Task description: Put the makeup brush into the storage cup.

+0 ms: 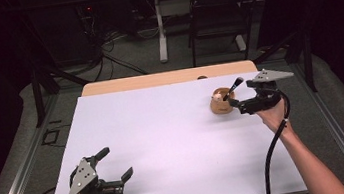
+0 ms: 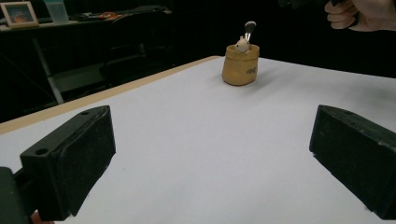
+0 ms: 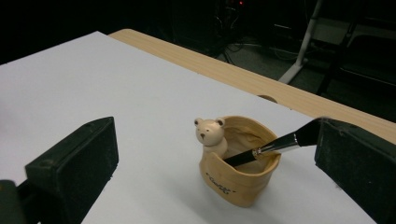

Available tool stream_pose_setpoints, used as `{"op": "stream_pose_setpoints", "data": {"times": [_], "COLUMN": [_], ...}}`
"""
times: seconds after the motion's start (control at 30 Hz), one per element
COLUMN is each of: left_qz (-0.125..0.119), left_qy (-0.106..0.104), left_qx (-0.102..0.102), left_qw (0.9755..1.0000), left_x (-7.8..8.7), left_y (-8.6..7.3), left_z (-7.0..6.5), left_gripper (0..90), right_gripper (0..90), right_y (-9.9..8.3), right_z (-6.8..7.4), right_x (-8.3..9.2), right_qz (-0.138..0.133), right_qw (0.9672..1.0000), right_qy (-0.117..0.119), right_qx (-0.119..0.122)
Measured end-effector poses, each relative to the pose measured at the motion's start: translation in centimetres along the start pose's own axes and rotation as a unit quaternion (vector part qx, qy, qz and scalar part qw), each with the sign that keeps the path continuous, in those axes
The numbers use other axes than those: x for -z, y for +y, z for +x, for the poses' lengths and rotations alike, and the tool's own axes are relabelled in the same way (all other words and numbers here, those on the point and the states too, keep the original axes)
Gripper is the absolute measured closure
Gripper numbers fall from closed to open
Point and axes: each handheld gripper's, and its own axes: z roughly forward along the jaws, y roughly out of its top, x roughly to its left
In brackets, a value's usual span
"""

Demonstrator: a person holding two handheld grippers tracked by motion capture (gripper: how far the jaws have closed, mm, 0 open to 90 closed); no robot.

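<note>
A tan ceramic cup [image 1: 221, 101] with a small bear figure [image 3: 211, 133] on its rim stands at the right back of the white sheet. A black-handled brush [image 3: 275, 144] leans in the cup, bristles up and to the right. My right gripper [image 1: 241, 95] hovers just right of the cup, open, its jaws wide on either side of the cup [image 3: 240, 172] and pressing on nothing. The brush tip lies close to the right jaw; I cannot tell whether they touch. My left gripper [image 1: 116, 163] rests near the front left edge, open and empty, facing the distant cup [image 2: 240, 65].
The white sheet [image 1: 166, 143] covers most of a wooden table whose bare strip [image 1: 157, 78] runs along the back edge. A dark chair [image 1: 219, 15] and a desk leg stand beyond it. Metal rails run along both sides of the table.
</note>
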Motion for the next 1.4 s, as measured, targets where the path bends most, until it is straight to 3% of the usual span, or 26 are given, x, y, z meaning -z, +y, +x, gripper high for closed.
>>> {"op": "stream_pose_setpoints", "data": {"times": [0.17, 0.53, 0.63, 1.03, 1.23, 1.4], "left_qz": [-0.001, -0.004, -0.003, -0.002, -0.004, -0.004], "left_qy": [0.000, -0.007, -0.010, -0.010, -0.011, -0.010], "left_qx": [0.000, 0.003, 0.001, 0.000, 0.001, -0.001], "left_qw": [1.0000, 1.0000, 0.9999, 0.9999, 0.9999, 0.9999], "left_x": [0.0, 0.1, 0.0, 0.0, 0.1, 0.0], "left_y": [0.0, 0.0, 0.0, 0.0, 0.0, 0.0], "left_z": [0.0, 0.0, -0.1, -0.2, -0.1, -0.1], "left_gripper": [0.1, 0.1, 0.1, 0.1, 0.1, 0.1], "right_gripper": [0.0, 0.0, 0.0, 0.0, 0.0, 0.0], "right_y": [-0.1, -1.1, -1.5, -4.4, -5.9, -6.8], "right_z": [1.5, 4.6, 5.0, 7.0, 8.3, 8.9], "right_x": [1.0, 2.7, 3.1, 4.8, 5.9, 6.5], "right_qz": [-0.025, -0.049, -0.059, -0.063, -0.062, -0.050], "right_qw": [0.9995, 0.9967, 0.9960, 0.9948, 0.9935, 0.9942], "right_qy": [0.012, 0.032, 0.039, 0.049, 0.052, 0.060], "right_qx": [0.016, 0.057, 0.054, 0.063, 0.079, 0.073]}}
